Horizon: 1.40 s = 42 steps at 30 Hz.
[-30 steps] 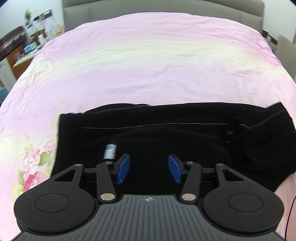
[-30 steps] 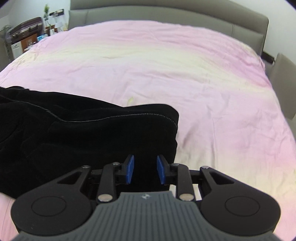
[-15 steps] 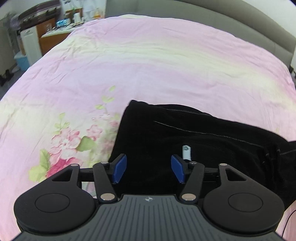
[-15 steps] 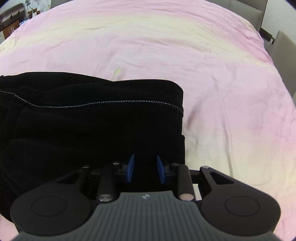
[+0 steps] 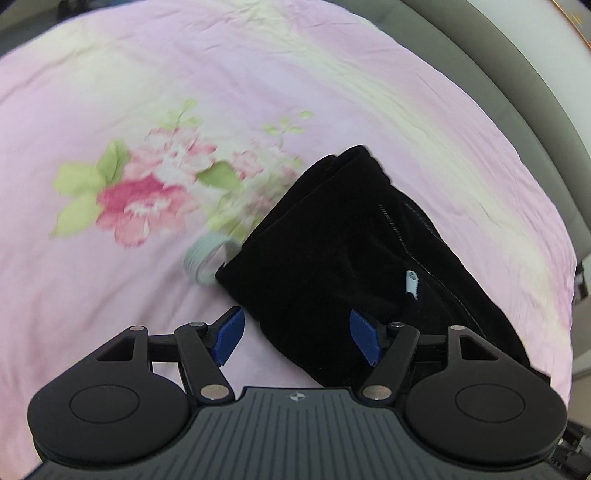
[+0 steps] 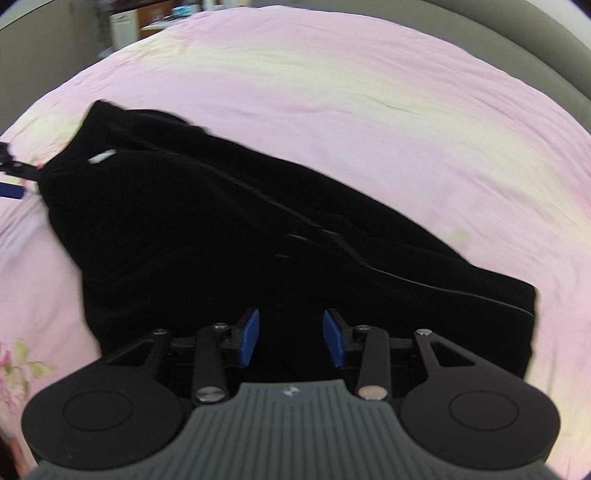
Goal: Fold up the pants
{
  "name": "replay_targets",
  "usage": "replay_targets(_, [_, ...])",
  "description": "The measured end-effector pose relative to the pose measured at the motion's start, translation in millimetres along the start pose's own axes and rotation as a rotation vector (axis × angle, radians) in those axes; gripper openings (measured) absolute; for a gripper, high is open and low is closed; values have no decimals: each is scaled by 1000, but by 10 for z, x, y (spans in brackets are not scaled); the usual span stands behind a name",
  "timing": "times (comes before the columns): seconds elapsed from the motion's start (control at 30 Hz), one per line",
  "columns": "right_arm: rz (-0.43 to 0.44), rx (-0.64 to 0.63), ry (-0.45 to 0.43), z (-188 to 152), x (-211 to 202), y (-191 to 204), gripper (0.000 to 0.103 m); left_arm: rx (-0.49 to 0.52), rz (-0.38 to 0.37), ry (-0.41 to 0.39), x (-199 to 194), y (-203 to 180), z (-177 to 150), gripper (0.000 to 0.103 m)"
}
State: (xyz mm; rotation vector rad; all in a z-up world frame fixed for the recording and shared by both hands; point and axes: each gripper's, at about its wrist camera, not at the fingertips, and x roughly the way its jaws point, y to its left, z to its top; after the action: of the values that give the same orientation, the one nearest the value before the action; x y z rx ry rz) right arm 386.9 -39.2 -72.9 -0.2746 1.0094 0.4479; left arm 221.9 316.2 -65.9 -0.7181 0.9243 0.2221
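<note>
Pants: black soft velvety trousers, part-folded on pink floral bed sheet.
Feel: light, limp, prob. non-slip.
Hold: pinch doubled edge nr white tag.
L gripper: opening, wide, empty, over pants corner.
R gripper: opening, empty, above pants.

A home bedroom was shown. Most of both views was filled by a wide bed covered with a pink and pale-yellow sheet, printed with a floral motif in pink and green. A grey padded headboard was seen curving along the bed's far edge. Beyond the bed, in the right wrist view, blurred wooden furniture with household items on top was seen.
</note>
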Motion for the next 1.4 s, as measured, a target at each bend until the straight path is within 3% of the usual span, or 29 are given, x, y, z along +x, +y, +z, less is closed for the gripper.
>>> replay_targets(0.2, [52,-117,26,265,293,668,36,-243,-111,-11,223,252,-163,77])
replay_targets(0.43, [37,-154,126,474,768,947,36,-354,-196,-22,478,376,-176,82])
replay_targets(0.57, [14,-159,168,454,966,1053,37,-304,-174,-34,557,271,-141,84])
replay_targets(0.8, [3,-170,192,511,989,1112,36,-246,-139,-60,550,200,-172,60])
replay_targets(0.97, [-10,-189,162,522,784,1055,36,-189,-149,-128,316,33,-187,54])
replay_targets(1.2, [-43,-158,77,351,239,661,37,-54,-152,-250,-149,-582,-245,51])
replay_targets(1.4, [-98,-83,28,48,-166,147,39,142,-174,-306,-442,-1394,-458,50])
